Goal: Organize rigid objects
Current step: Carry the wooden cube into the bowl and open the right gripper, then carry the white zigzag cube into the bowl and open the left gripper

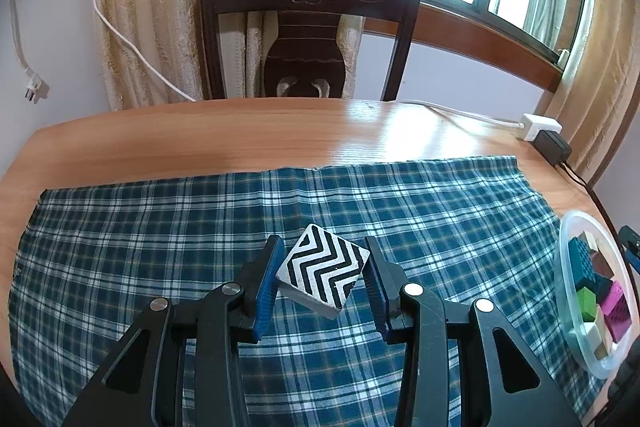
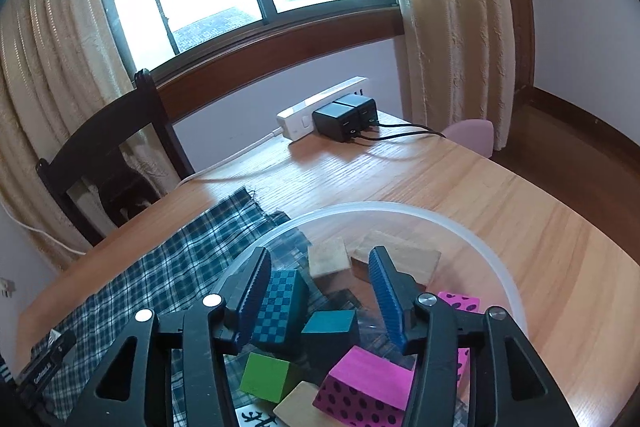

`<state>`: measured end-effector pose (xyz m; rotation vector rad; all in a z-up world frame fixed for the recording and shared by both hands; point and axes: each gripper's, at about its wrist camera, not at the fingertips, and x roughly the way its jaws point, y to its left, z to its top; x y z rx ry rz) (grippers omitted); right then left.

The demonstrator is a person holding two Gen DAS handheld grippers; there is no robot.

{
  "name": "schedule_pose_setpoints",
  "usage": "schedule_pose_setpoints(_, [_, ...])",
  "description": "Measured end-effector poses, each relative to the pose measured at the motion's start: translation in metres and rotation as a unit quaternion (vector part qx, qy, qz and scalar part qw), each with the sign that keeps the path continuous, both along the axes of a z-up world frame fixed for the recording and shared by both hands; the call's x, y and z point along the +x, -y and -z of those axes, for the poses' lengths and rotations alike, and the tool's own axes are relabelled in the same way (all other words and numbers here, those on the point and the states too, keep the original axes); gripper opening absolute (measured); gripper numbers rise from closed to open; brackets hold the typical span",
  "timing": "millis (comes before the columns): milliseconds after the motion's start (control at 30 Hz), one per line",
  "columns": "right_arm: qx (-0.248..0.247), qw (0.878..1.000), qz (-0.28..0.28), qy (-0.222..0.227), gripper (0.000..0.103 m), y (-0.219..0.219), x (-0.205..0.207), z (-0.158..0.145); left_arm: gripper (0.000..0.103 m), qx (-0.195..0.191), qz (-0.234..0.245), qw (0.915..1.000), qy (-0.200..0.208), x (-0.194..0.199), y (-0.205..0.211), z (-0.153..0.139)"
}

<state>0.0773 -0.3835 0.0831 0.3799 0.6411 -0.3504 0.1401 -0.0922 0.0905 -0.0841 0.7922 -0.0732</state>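
Observation:
My left gripper (image 1: 324, 259) is shut on a white block with black zigzag stripes (image 1: 323, 270), held by two opposite corners above the blue plaid cloth (image 1: 160, 227). A clear plastic bowl (image 1: 566, 291) with several coloured blocks sits at the cloth's right edge. In the right wrist view my right gripper (image 2: 320, 263) is open and hovers inside the bowl (image 2: 516, 291). Beneath it lie a teal checkered block (image 2: 280, 301), a plain teal block (image 2: 330, 327), a green block (image 2: 266, 375), pink dotted blocks (image 2: 360, 383) and plain wooden blocks (image 2: 396, 259).
A dark wooden chair (image 1: 304, 27) stands behind the wooden table (image 1: 200, 143). A white power strip (image 1: 540, 125) with black adapters (image 2: 344, 117) and cables lies at the table's far right corner. Curtains and a window are behind.

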Motion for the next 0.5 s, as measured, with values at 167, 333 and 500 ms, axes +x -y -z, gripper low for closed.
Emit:
schedule_pose_setpoints(167, [0.002, 1.000, 0.008, 0.005, 0.063, 0.003, -0.003, -0.002, 0.041, -0.003, 0.007, 1.0000, 0.002, -0.001, 0.006, 0.000])
schedule_pose_setpoints(333, [0.005, 1.000, 0.019, 0.010, 0.066, 0.010, -0.005, -0.004, 0.041, -0.006, 0.020, 0.9998, 0.008, -0.009, 0.019, -0.007])
schedule_pose_setpoints(500, [0.019, 0.999, 0.045, 0.018, 0.087, 0.022, -0.010, -0.004, 0.041, -0.008, 0.035, 0.9992, 0.016, -0.019, 0.037, -0.014])
